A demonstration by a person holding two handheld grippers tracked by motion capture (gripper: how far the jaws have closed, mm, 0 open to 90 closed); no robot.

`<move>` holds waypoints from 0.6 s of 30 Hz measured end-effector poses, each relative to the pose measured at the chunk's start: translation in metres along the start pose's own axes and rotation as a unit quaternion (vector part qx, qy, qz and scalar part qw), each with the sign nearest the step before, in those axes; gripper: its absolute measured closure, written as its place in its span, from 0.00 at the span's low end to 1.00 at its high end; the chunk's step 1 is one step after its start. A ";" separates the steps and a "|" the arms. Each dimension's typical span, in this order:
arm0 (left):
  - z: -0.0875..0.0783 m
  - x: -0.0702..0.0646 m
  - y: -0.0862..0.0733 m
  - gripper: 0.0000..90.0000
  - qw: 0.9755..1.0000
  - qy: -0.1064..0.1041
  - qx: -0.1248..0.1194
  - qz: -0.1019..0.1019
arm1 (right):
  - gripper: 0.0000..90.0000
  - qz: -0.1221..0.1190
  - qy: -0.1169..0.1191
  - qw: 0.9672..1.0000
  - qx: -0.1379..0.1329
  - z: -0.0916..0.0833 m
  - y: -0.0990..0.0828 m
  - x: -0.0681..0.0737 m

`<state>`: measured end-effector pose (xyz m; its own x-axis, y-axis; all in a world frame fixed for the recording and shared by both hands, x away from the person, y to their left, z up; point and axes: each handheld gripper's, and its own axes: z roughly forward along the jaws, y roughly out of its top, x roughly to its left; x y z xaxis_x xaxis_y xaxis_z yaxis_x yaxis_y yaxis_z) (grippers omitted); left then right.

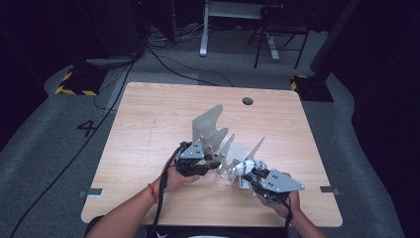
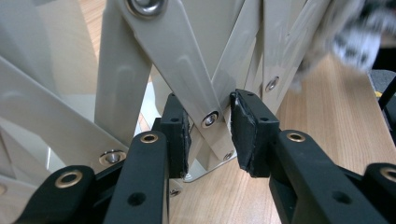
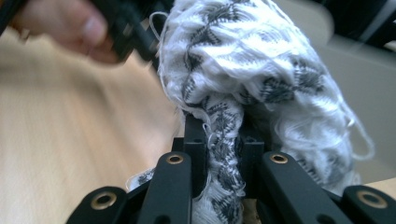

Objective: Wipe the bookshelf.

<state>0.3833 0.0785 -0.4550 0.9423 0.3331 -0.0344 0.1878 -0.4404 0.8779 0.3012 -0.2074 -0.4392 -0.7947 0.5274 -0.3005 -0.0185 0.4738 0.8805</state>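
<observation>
**Cloth going onto the folding rack while the other hand steadies it**

High view puts the work near the front edge of the surface [image 1: 148, 114], a little right of centre: a beige metal folding rack [image 1: 214, 130] of riveted, crossing slats stands there, its panels fanned upward toward the far edge. The left tool [image 1: 210, 166] meets the rack's near left end, and the right tool [image 1: 253, 174] carries a black-and-white knitted cloth [image 1: 250, 165] against its near right end.

In the left gripper view the left tool [image 2: 210, 133] has its jaws on either side of a riveted slat crossing; the pads stand very close, yet whether they press on the metal cannot be told. In the right gripper view the right tool [image 3: 223, 140] is clamped on a bunched fold of the cloth [image 3: 243, 65], most of which bulges above the jaws.

The step in hand looks like draping the cloth over a slat while the rack is braced. Next, the right hand would need to lift the cloth above a slat's top edge and let go only once it hangs on both sides; the left should hold the frame from scissoring.

Both forearms come in from the front edge, angled toward each other, tools pointing forward and slightly inward.
</observation>
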 end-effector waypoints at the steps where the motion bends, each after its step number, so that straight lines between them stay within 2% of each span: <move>1: 0.000 0.000 0.000 0.76 1.000 -0.002 -0.001 0.002 | 0.88 -0.001 0.005 1.000 0.009 0.002 -0.002 0.002; 4: 0.000 -0.001 -0.001 0.77 1.000 -0.005 0.000 0.006 | 0.88 -0.019 0.010 0.998 0.057 0.011 -0.017 0.005; 7: 0.001 -0.002 0.000 0.78 1.000 -0.008 0.000 0.009 | 0.88 0.009 0.022 0.996 0.084 0.020 -0.035 0.000; 9: 0.001 -0.002 0.000 0.78 1.000 -0.009 0.000 0.009 | 0.88 0.022 0.027 0.995 0.094 0.022 -0.040 -0.005; 11: 0.001 -0.002 -0.001 0.79 1.000 -0.011 -0.001 0.009 | 0.88 0.036 0.024 0.995 0.095 0.021 -0.041 -0.010; 13: 0.001 -0.002 -0.001 0.79 1.000 -0.011 -0.002 0.009 | 0.88 0.052 0.003 0.995 0.089 0.016 -0.039 -0.019; 15: 0.001 -0.002 -0.001 0.79 1.000 -0.012 -0.002 0.008 | 0.88 0.065 -0.013 0.995 0.074 0.010 -0.035 -0.027; 18: 0.001 -0.002 -0.001 0.79 1.000 -0.012 -0.003 0.008 | 0.88 0.073 -0.045 0.995 0.048 0.001 -0.026 -0.040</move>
<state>0.3819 0.0774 -0.4565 0.9514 0.3065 -0.0318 0.1714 -0.4409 0.8810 0.3339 -0.2400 -0.4500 -0.7266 0.6550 -0.2072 0.1547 0.4499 0.8796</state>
